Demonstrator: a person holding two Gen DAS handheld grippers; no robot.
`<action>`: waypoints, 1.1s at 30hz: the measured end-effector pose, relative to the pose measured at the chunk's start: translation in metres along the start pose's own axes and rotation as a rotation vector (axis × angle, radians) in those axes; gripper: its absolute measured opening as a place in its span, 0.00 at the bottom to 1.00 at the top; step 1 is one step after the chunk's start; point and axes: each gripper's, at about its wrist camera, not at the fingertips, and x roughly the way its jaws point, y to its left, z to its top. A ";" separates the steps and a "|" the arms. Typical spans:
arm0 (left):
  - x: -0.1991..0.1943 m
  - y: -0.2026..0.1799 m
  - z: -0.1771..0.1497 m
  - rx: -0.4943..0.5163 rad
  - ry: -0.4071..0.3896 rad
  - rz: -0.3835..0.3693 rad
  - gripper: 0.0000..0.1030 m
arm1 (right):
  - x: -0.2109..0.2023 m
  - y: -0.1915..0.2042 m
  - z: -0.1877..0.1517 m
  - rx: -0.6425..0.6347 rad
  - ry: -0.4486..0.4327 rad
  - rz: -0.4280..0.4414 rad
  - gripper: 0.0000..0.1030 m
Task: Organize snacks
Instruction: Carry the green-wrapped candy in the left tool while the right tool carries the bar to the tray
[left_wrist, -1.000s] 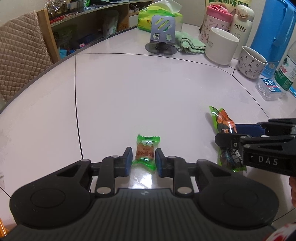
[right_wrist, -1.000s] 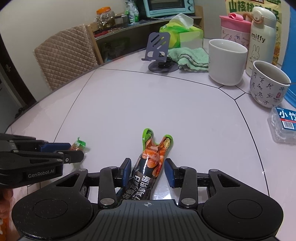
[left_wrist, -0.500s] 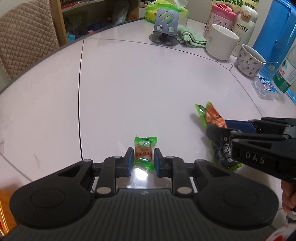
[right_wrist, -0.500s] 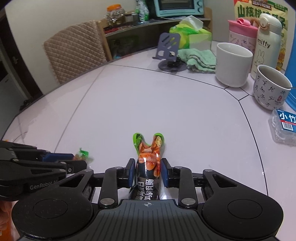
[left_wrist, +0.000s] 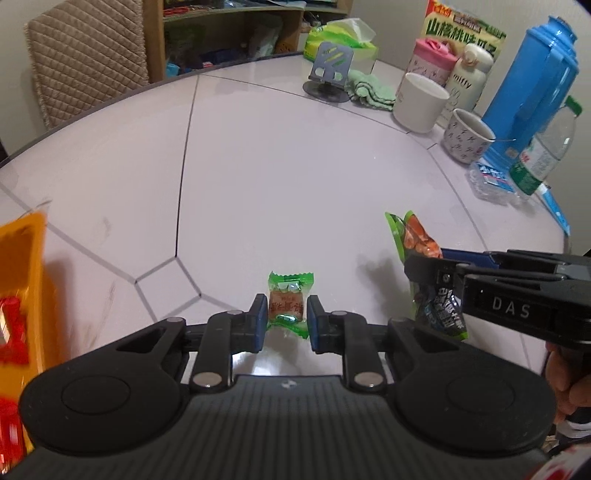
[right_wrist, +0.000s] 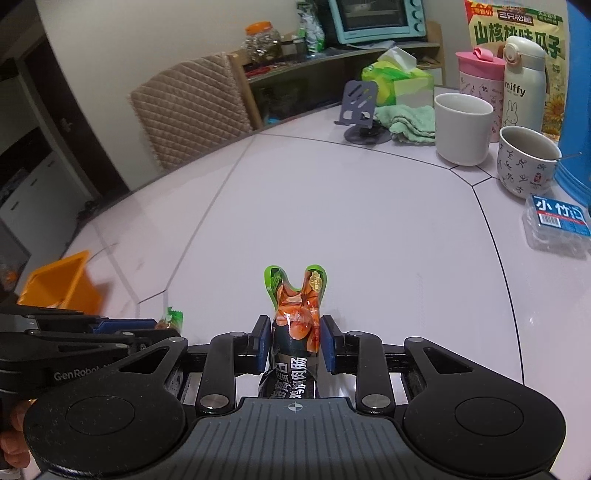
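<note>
A green candy (left_wrist: 287, 309) is clamped in the left gripper (left_wrist: 285, 322). A sausage pack (right_wrist: 297, 334) is clamped in the right gripper (right_wrist: 294, 343) — both are held above the table (right_wrist: 351, 221).

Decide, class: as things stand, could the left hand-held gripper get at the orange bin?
Probably yes. The left hand-held gripper, shut on the green candy, has bare table between it and the orange bin; nothing stands in the way.

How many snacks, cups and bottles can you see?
Snacks: 2, the green candy and the sausage pack
Cups: 2, the white cup and the patterned cup
Bottles: 3, the pink, the white and the water bottle
Total: 7
</note>
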 end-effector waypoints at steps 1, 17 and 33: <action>-0.008 -0.002 -0.005 -0.009 -0.008 0.000 0.19 | -0.006 0.002 -0.003 -0.005 0.001 0.011 0.28; -0.125 -0.015 -0.091 -0.154 -0.088 0.080 0.19 | -0.078 0.052 -0.060 -0.136 0.069 0.219 0.28; -0.205 0.040 -0.152 -0.346 -0.148 0.238 0.19 | -0.083 0.141 -0.083 -0.250 0.149 0.452 0.28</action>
